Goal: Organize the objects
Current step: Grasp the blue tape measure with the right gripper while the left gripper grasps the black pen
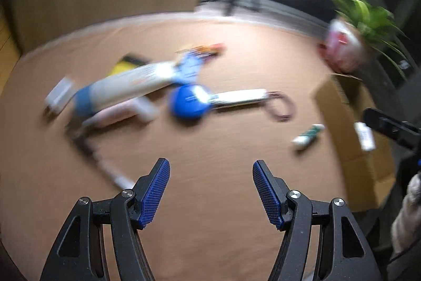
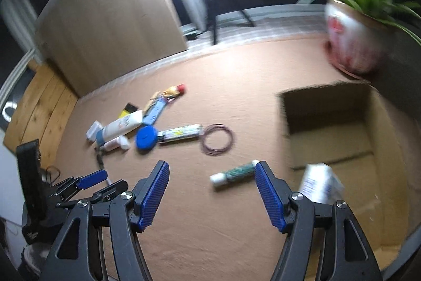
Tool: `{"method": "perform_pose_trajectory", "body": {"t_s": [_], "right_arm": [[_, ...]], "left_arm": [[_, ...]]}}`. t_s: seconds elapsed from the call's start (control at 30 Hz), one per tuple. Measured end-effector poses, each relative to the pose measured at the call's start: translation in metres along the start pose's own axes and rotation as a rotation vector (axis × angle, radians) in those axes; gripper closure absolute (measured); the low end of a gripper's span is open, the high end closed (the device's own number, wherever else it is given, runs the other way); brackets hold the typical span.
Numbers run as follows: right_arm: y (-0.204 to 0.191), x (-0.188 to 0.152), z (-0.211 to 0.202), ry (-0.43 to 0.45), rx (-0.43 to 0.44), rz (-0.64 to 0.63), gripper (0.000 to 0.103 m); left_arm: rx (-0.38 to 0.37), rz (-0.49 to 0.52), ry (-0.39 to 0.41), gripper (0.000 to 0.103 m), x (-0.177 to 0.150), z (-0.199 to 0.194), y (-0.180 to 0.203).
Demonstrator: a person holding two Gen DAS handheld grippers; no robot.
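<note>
Brown table (image 2: 236,241), scattered toiletries, cardboard box (image 2: 381,149), potted plant (image 2: 352,44)

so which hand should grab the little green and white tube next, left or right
Probably the right. The right gripper is open and empty with the green and white tube lying just ahead, almost between its fingers, and the cardboard box beside it. The left gripper, also open, sits farther from the tube.
</note>
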State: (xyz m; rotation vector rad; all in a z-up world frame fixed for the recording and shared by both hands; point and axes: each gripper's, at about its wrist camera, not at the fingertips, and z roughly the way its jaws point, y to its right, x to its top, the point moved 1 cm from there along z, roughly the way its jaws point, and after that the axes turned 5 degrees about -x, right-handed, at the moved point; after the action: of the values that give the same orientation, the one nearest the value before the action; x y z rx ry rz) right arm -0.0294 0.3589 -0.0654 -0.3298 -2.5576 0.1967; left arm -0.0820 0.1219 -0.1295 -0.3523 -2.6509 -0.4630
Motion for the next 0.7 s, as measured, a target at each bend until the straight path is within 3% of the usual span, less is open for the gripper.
{"method": "perform_pose_trajectory", "body": {"t_s": [0.23, 0.43, 0.7], "right_arm": [[-0.062, 0.016, 0.044, -0.056, 0.039, -0.131, 0.039], [-0.097, 0.026, 0.084, -0.125, 0.056, -0.199, 0.039], [-0.125, 0.043, 0.126, -0.168, 0.024, -0.259, 0.038]], "left_arm": [[0.111, -0.159, -0.009, 0.034, -0.012, -0.003, -0.078], [0.172, -0.226, -0.019, 0.034, -0.009, -0.001, -0.109], [0.171, -0.279, -0.044, 0.034, -0.004, 0.008, -0.125]]}}
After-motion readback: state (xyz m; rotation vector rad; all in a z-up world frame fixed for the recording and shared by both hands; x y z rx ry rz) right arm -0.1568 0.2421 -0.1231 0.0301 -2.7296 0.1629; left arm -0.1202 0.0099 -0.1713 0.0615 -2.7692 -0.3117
